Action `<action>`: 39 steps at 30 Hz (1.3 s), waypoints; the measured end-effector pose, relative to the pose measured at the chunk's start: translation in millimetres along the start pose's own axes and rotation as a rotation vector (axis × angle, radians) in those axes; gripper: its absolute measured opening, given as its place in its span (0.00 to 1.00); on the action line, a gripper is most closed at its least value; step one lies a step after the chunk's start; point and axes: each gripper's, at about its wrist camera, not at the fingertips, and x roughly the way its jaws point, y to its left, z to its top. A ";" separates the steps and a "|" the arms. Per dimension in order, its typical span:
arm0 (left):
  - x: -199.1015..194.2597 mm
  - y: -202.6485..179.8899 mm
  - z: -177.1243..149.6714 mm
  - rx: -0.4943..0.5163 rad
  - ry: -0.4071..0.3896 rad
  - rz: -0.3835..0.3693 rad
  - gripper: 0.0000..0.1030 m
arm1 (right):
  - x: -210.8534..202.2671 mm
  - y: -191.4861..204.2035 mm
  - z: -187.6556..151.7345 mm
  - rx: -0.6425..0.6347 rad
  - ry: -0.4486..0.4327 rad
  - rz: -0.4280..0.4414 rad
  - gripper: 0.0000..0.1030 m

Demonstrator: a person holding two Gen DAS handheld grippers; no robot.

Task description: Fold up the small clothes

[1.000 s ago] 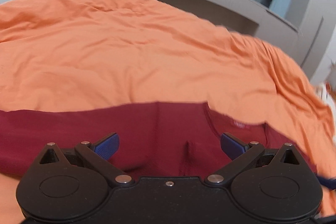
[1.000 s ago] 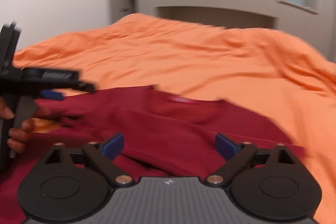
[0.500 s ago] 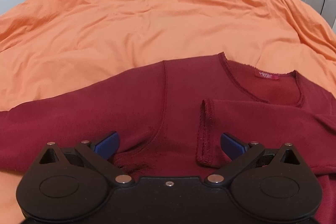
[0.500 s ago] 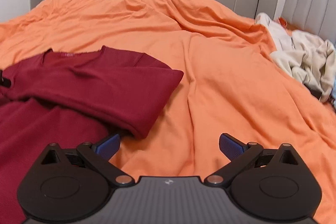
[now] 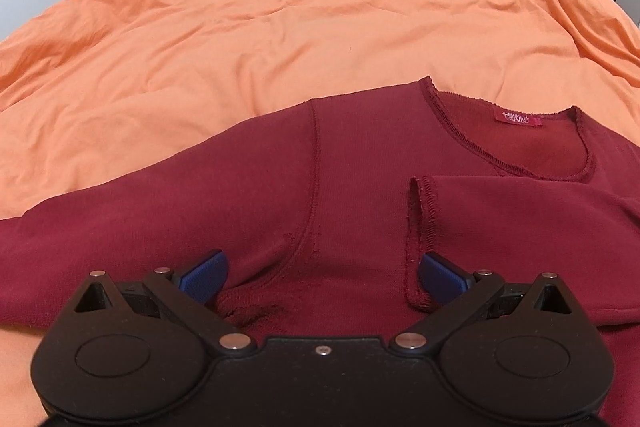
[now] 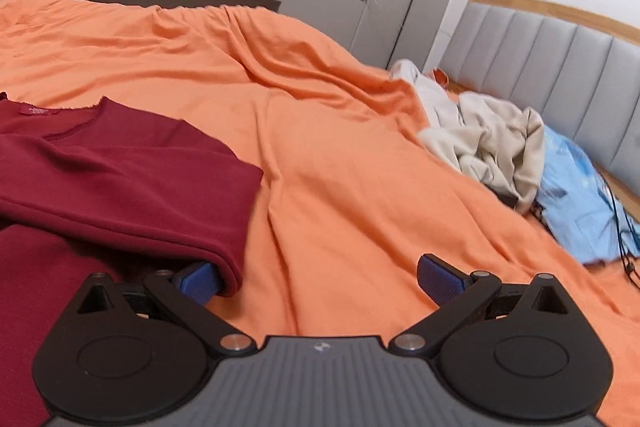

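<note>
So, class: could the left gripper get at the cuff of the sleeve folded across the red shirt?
Probably yes. The left gripper is open and the cuff lies just inside its right finger, on top of the red shirt, with nothing covering it.

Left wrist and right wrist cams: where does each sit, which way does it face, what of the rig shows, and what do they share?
Left wrist: sits on the left tool, low over the dark red long-sleeved top, looking across its neckline label and folded-in sleeve cuff toward the cabinets; its black body and open blue fingers show.
Right wrist: sits on the right tool at the top's folded right edge, facing the grey headboard and clothes pile; fingers open.
Shared: the red top, its label, the orange bedcover.
</note>
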 end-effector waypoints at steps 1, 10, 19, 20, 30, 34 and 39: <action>0.3 -0.8 0.1 0.003 0.001 0.003 1.00 | 1.3 0.1 -0.4 -0.001 0.006 0.004 1.00; -13.5 4.0 3.5 -0.022 -0.035 0.009 0.99 | -9.2 -9.5 6.5 -0.047 0.081 0.107 1.00; -75.6 37.2 15.0 -0.165 -0.161 0.006 0.99 | -71.5 -35.5 13.7 -0.003 0.036 0.221 1.00; -82.4 42.0 14.5 -0.180 -0.170 0.014 0.99 | -78.9 -35.1 14.0 0.004 0.031 0.241 1.00; -127.3 110.6 -1.8 -0.237 -0.183 0.149 1.00 | -142.5 -2.4 11.4 0.006 -0.063 0.460 1.00; -143.8 149.0 -13.4 -0.248 -0.205 0.214 1.00 | -154.9 12.9 6.2 -0.018 -0.072 0.484 1.00; -153.1 209.4 -39.0 -0.346 -0.192 0.239 1.00 | -164.9 22.0 -1.3 -0.036 -0.062 0.505 1.00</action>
